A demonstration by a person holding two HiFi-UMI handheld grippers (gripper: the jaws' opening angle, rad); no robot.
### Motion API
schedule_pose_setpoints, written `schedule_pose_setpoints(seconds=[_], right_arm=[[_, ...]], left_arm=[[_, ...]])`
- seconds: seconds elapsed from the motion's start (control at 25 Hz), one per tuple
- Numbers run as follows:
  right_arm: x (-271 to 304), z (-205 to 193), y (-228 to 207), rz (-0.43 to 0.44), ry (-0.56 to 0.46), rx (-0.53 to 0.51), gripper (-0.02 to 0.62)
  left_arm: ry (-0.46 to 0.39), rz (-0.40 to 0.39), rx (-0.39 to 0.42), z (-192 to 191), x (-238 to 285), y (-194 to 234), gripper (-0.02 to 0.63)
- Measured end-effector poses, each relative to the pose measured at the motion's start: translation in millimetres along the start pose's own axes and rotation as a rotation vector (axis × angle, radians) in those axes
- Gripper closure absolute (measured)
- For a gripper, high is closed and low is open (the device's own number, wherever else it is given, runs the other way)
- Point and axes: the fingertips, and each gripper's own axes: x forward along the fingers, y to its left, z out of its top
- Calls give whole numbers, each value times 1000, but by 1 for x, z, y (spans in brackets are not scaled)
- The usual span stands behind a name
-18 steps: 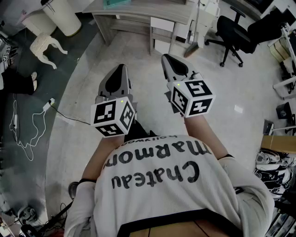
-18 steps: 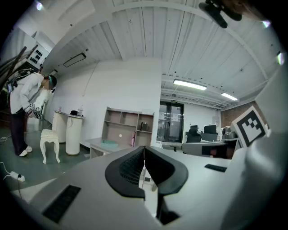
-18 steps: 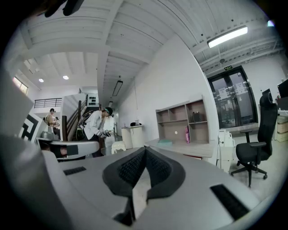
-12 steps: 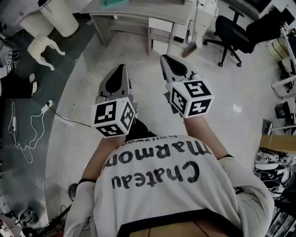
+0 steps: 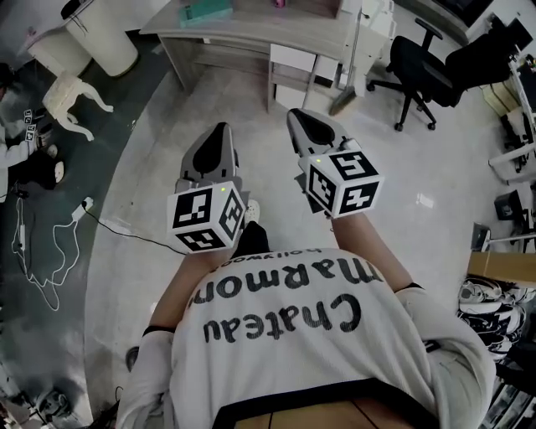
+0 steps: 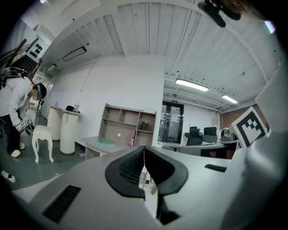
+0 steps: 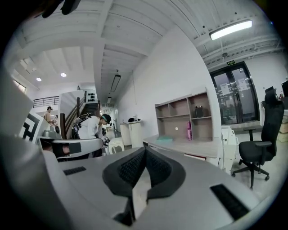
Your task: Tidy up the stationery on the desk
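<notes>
1. The desk (image 5: 251, 32) stands at the far end of the floor (image 5: 167, 134) in your head view, well apart from you.
2. On the desk lies a flat teal thing (image 5: 207, 12), and near it, to the right, a small pink thing (image 5: 279, 3). Both are too small to tell which kind of stationery they are.
3. At the back of the desk there is a shelf unit (image 6: 128, 123) with open compartments. In the gripper views the pink thing stands upright at the foot of this shelf unit.
4. Your left gripper (image 5: 220, 128) points about level toward the desk. Its jaws are clenched together, pad against pad, and they grasp nothing.
5. Your right gripper (image 5: 295, 114) is just beside the left one but apart from it, and it points slightly downward. Its jaws are also pressed together and empty.
6. You hold both grippers in front of your chest, above the floor, and neither of them touches the desk or the things on it.
7. To the right of the desk stands a black office chair (image 5: 419, 63), and a broom (image 5: 346, 94) leans at the desk's right end.
8. To the left of the desk stand a white round bin (image 5: 105, 33) and a white stool (image 5: 71, 92).
9. A white cable (image 5: 38, 251) lies on the dark part of the floor.
10. In the left gripper view, a person in white clothes (image 6: 13, 108) bends over near the stool.
</notes>
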Motion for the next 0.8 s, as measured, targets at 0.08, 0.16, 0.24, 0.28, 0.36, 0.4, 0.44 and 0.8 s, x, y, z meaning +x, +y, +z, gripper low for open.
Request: schedule_pose_setpoints(seconds=[0.08, 0.16, 0.24, 0.28, 0.36, 0.4, 0.44, 0.8], right_arm=[[22, 6, -9, -8, 7, -11, 583], [49, 15, -17, -15, 13, -19, 583], [77, 28, -21, -16, 10, -20, 583], [91, 36, -23, -16, 4, -21, 583], [120, 54, -26, -19, -15, -30, 583], [134, 63, -28, -21, -26, -35, 583], [147, 72, -31, -23, -38, -40, 583], [226, 136, -54, -21, -206, -45, 583]], left_arm=[[-1, -4, 3, 5, 21, 11, 589], [-2, -13, 2, 13, 44, 25, 589], [-2, -25, -1, 24, 67, 42, 589], [-3, -33, -1, 30, 79, 51, 589], [-12, -48, 7, 45, 103, 68, 589], [-20, -53, 13, 52, 114, 76, 589], [-27, -57, 19, 59, 126, 83, 589], [-86, -57, 72, 103, 204, 136, 589]])
